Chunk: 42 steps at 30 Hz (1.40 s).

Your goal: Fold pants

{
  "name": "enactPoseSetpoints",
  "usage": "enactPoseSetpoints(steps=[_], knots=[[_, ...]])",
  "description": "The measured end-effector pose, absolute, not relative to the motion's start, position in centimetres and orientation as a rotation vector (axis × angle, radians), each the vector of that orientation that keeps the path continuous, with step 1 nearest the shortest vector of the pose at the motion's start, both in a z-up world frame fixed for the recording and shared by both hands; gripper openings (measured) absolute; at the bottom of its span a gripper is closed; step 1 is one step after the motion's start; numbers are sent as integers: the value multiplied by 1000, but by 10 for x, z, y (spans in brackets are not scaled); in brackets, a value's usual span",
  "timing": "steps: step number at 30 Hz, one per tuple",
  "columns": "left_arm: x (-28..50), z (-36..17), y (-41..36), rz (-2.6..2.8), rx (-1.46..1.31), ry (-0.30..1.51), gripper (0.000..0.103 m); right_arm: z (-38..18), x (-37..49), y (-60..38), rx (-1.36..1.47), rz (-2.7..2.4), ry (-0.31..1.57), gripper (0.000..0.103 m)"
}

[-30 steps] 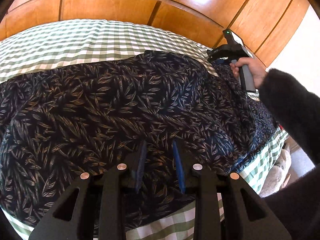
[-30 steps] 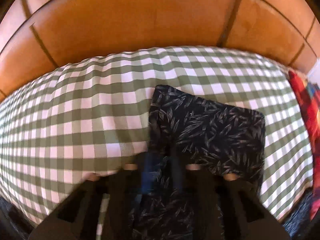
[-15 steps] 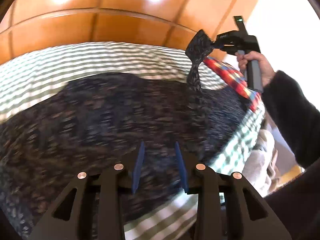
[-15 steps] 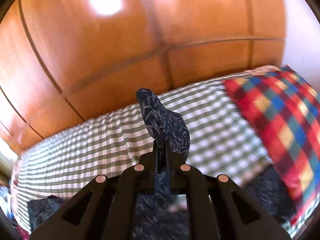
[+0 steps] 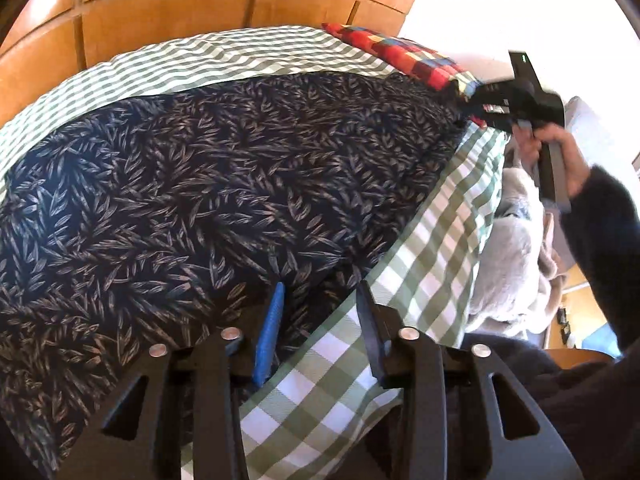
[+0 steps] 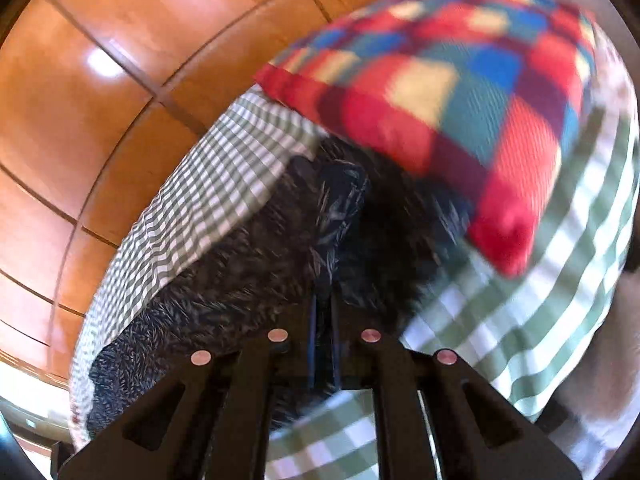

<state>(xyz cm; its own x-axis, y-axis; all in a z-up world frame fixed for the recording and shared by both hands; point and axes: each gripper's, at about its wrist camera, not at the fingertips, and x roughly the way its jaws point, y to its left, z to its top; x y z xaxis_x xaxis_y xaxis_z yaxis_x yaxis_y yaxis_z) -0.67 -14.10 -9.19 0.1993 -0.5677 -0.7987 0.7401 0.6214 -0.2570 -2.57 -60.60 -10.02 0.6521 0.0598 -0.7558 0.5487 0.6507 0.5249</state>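
A second ago the right claw was down on the bed at a folded corner of the pants; half a second ago it had that corner lifted high in the air. Now the cloth is drawn out flat and long again, and the right claw is out at about two o'clock in the left camera's view, by the bed's edge, its fingers together and clamped on the end of the pants. So this looks like a spreading-out pull rather than a fold: the pants are being stretched straight before any folding starts, and the folding proper seems still ahead.

The left claw has its fingers apart, holding nothing, low over the near hem where the dark leafy cloth meets the green checked bedsheet.

The pants lie across the middle of the bed, running from nine o'clock over towards two o'clock.

A red, blue and yellow checked pillow sits right at that far end, and the cloth runs up against it; the right camera is blurred, so I cannot tell whether it lies under the pillow. A wooden headboard stands behind. A pale fluffy blanket hangs off the bed's side at three o'clock, by the person's dark sleeve.
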Motion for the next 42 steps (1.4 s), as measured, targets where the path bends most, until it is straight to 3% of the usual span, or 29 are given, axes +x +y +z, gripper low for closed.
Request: enactPoseSetpoints(steps=[3, 7, 8, 11, 13, 19, 22, 27, 31, 33, 35, 36, 42], knots=[[-3, -93, -141, -907, 194, 1019, 15, -103, -31, -614, 892, -313, 788, 26], [4, -92, -136, -910, 153, 1026, 4, -93, -27, -621, 881, -338, 770, 29], [5, -91, -135, -910, 150, 1024, 4, -88, -25, -621, 867, -345, 770, 28], [5, -87, -132, -921, 133, 1021, 3, -78, -21, -626, 795, -368, 776, 9], [7, -84, -128, -947, 103, 1026, 3, -65, -17, -626, 734, -380, 770, 6], [8, -73, -114, -980, 45, 981, 0, -29, -22, -614, 575, -411, 707, 5], [10, -66, -106, -1034, -26, 962, 0, -52, -27, -619, 592, -463, 770, 5], [2, -81, -124, -1069, 88, 1005, 0, -96, -36, -624, 644, -518, 850, 5], [3, -91, -124, -1008, 132, 1030, 0, -93, -32, -624, 662, -523, 850, 6], [1, -85, -122, -981, 157, 999, 0, -92, -33, -628, 732, -493, 844, 11], [-3, -77, -121, -950, 184, 946, 0, -92, -34, -627, 807, -419, 828, 39], [-4, -75, -119, -947, 195, 935, 0, -91, -36, -621, 831, -379, 824, 44], [5, -88, -117, -906, 192, 958, 0, -85, -48, -567, 928, -116, 810, 45]])
